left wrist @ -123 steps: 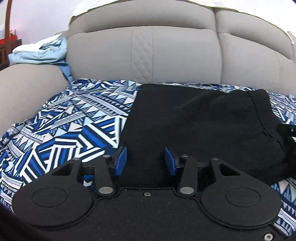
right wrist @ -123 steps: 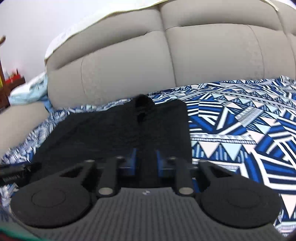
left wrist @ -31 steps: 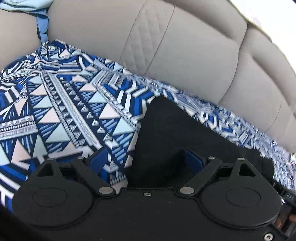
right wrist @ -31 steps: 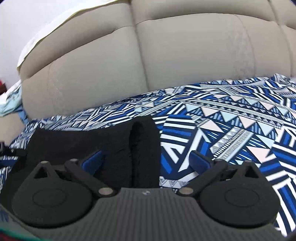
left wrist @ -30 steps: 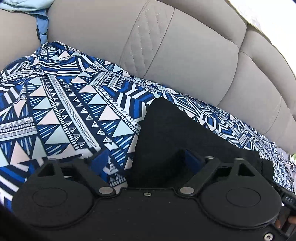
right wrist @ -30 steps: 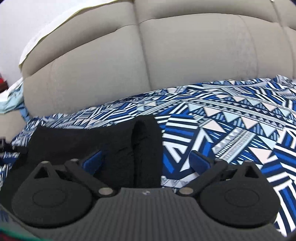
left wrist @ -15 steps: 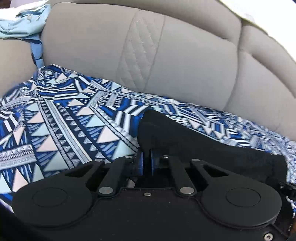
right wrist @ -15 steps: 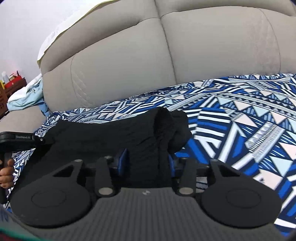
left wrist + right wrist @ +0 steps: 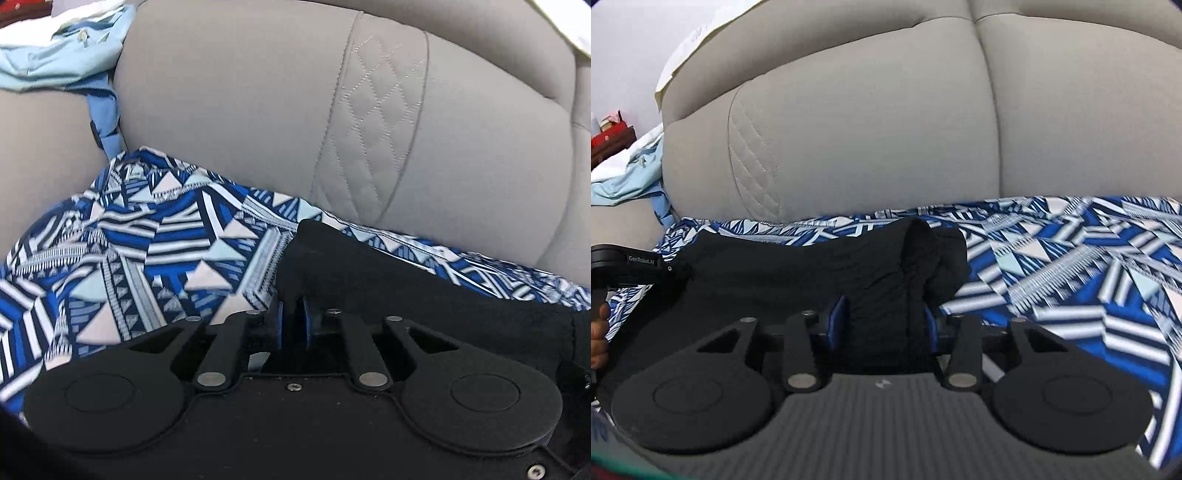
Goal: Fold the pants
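The black pants (image 9: 406, 288) lie on a sofa seat under a blue patterned cover (image 9: 147, 251). My left gripper (image 9: 291, 312) pinches the left corner of their edge. Its blue pads nearly meet with thin black cloth between them, and the jaws are opening very slightly. In the right wrist view, my right gripper (image 9: 884, 314) is shut on a thick bunched fold of the pants (image 9: 794, 273). The cloth stretches in a raised ridge from there to the left gripper (image 9: 628, 262) at the far left, where a hand (image 9: 598, 332) holds it.
The grey sofa backrest (image 9: 258, 110) rises close behind the pants. Light blue clothes (image 9: 55, 62) are piled on the left armrest. The patterned cover (image 9: 1071, 266) spreads out to the right of the pants.
Both grippers went from open around the pants' edge to shut on it. They then moved sideways with the cloth, which has lifted into a bunched ridge between them.
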Motion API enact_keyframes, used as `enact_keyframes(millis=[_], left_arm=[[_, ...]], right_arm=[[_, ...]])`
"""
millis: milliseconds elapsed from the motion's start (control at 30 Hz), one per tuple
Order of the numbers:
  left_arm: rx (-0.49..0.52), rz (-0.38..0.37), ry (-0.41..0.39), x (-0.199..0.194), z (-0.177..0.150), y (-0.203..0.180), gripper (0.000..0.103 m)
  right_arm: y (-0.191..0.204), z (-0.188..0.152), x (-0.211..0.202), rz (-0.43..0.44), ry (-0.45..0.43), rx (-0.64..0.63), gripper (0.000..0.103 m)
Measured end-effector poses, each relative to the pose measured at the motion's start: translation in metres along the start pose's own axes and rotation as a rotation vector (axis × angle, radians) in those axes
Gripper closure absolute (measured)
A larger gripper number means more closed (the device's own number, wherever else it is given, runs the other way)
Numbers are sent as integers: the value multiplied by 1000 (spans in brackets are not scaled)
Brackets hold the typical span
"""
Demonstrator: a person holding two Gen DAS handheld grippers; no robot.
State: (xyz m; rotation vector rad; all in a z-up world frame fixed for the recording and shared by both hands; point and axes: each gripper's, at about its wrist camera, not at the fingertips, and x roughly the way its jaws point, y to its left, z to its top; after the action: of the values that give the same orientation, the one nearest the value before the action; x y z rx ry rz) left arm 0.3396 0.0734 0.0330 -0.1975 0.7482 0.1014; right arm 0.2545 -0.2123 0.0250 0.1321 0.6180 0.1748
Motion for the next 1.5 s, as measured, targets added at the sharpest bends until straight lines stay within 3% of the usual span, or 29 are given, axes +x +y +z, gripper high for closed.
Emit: enact_keyframes(millis=[200, 233, 367, 467, 567, 800, 1133, 1267, 1400, 1500], left_arm=[[49, 48, -26, 14, 4, -5, 85], [60, 59, -30, 13, 3, -6, 83], [89, 105, -36, -1, -7, -12, 60], [85, 90, -38, -18, -18, -12, 46], [85, 69, -44, -40, -34, -13, 40], [178, 5, -116, -107, -68, -18, 19], [255, -85, -140, -153, -125, -7, 7], [229, -107, -142, -154, -146, -2, 4], [208, -168, -92, -154, -157, -5, 0], [257, -125, -107, -154, -164, -10, 0]], right_arm=[[-1, 4, 11, 8, -44, 2, 51], [-2, 3, 9, 0, -47, 4, 41], [2, -1, -1, -32, -62, -14, 24], [9, -4, -18, -65, -78, -55, 20], [16, -10, -39, -92, -104, -69, 17], [43, -25, -87, -125, -205, -83, 10], [84, -89, -146, -173, -363, -168, 0], [92, -110, -142, -251, -359, -204, 0], [95, -118, -134, -264, -326, -223, 0], [93, -120, -125, -266, -299, -196, 0]])
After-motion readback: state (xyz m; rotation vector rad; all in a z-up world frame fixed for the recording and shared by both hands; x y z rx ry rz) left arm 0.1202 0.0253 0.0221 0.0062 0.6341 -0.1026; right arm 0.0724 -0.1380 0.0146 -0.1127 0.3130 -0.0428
